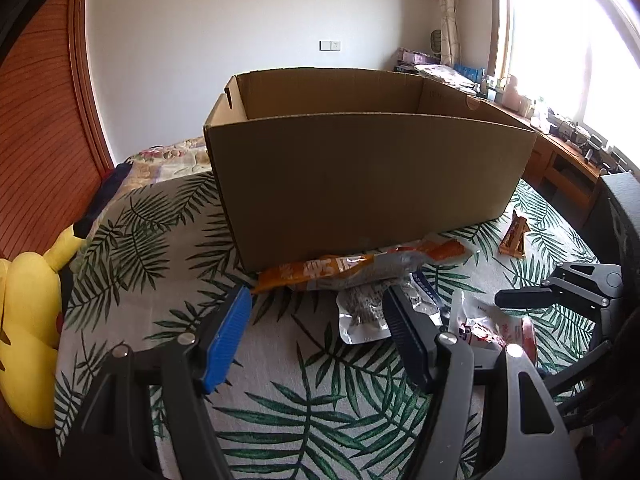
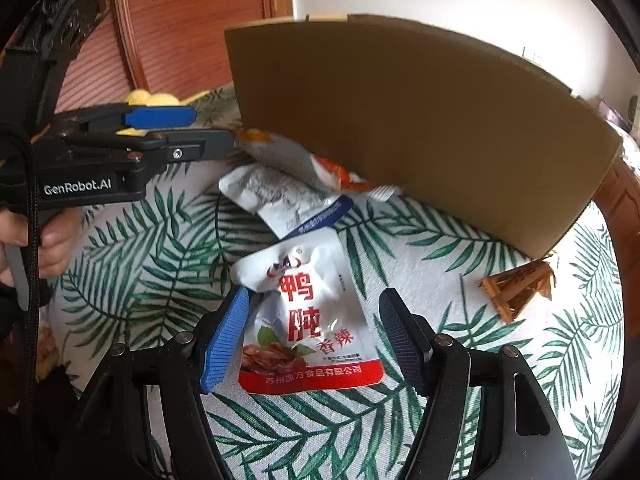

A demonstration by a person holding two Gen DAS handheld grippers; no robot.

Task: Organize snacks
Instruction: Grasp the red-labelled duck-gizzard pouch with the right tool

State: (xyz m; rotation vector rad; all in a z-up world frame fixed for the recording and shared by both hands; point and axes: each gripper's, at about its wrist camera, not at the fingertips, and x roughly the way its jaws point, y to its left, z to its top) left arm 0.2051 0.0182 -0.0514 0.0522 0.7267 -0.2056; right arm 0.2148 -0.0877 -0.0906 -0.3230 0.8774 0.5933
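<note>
White-and-red snack pouch point(image 2: 310, 320) lies between the right gripper's point(image 2: 314, 336) wide jaws; left gripper point(image 1: 318, 332) likewise wide.

Daylight pours in from the window point(image 1: 568, 40) at the far right of the left wrist view, blown out to pure white with glare washing over the frame beside it. The near wall of the cardboard box point(image 1: 368, 184) sits in its own shade and reads dim. Both views bow strongly at the edges, with black corners. In the right wrist view the box point(image 2: 420, 128) looks slightly soft, while the printed pouch point(image 2: 316, 320) nearby is sharp.
</note>
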